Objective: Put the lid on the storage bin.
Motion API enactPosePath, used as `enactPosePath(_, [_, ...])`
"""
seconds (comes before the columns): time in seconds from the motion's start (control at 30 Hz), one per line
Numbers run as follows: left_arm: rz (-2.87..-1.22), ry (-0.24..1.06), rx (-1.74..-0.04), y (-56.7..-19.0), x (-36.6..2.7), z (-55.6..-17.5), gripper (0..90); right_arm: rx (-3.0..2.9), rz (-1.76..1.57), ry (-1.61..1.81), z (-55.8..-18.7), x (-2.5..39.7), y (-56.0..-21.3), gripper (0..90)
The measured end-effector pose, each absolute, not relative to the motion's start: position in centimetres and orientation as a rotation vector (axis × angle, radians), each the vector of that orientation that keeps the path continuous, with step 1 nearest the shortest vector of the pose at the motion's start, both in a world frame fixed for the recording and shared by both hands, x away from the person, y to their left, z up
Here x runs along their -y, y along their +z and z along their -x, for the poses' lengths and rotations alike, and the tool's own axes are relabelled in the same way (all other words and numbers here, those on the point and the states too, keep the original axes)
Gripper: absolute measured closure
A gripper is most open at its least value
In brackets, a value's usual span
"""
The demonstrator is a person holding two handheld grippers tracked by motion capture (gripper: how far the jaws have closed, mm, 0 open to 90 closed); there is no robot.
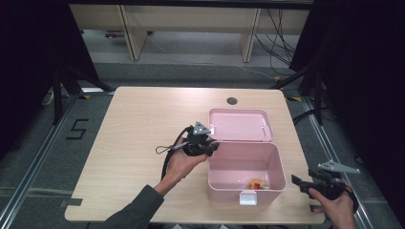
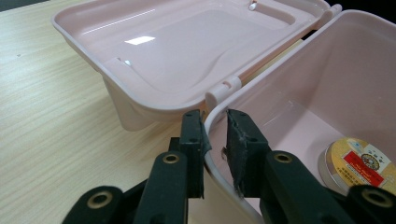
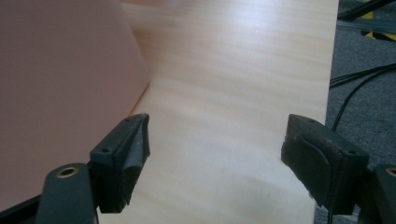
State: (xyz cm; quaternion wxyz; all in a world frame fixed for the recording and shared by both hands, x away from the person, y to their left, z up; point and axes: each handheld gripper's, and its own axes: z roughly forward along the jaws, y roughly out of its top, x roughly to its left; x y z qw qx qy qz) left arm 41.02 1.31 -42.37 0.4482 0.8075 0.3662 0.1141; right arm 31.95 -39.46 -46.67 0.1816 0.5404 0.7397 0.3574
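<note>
Pink box (image 1: 243,164) sits on the wooden table (image 1: 143,124), right of centre, near the person's edge. Its lid (image 1: 240,125) is swung fully back, lying flat behind the box w/ inside face up, joined at the rear hinge. White latch (image 1: 248,198) hangs on the box's front wall. Inside, on the floor toward the front right, a small round tin (image 1: 257,184) w/ red & gold label.

Left gripper (image 1: 208,149) is at the box's rear left corner. In the left gripper view its jaws straddle the box rim (image 2: 215,116) right beside the hinge knuckle (image 2: 223,88): one jaw outside the wall, other inside, nearly pressed together w/ the thin wall between, i.e. pinching the rim. Tin (image 2: 357,161) shows low at right in that view, inside the box. Left hand (image 1: 181,162) grips from behind & below; forearm in a dark sleeve (image 1: 136,210) comes up from the bottom edge, angled right toward the box, wrist roughly straight. Cable loops off to the left on the table.

Right gripper (image 1: 295,181) is at the table's right front edge, just beside the box's right wall, not touching it. Jaws spread wide, nothing between, pointing left toward the box. Right hand (image 1: 334,202) low at the bottom right corner, holding it about level. In the right gripper view, bare tabletop lies between the jaws, pink wall (image 3: 60,93) blurred at left.
</note>
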Motion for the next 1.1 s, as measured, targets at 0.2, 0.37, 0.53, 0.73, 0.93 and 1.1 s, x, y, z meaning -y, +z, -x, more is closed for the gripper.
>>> enactPosePath(0.2, [-2.0,0.283,-0.906,-42.4,-1.3,-41.0,76.3,-2.099,-1.534,0.985,-35.3,39.1,-44.7,24.8])
enactPosePath(0.37, [-1.995,0.282,-0.909,-42.4,-1.3,-41.0,76.2,-2.132,-1.481,0.965,-38.1,38.8,-43.7,26.6])
enactPosePath(0.53, [-2.0,0.282,-0.905,-42.4,-1.3,-41.0,76.2,-2.117,-1.582,0.918,-39.9,37.7,-42.6,26.8])
enactPosePath(0.73, [-1.994,0.283,-0.909,-42.4,-1.3,-41.0,76.2,-2.183,-1.538,0.84,-43.2,37.4,-40.6,30.3])
enactPosePath(0.93, [-1.995,0.278,-0.907,-42.4,-1.3,-41.0,76.1,-2.196,-1.616,0.834,-45.2,35.5,-38.4,35.2])
enactPosePath(1.1, [-1.993,0.283,-0.908,-42.4,-1.3,-41.0,76.1,-2.246,-1.575,0.803,-47.0,34.4,-37.5,41.1])
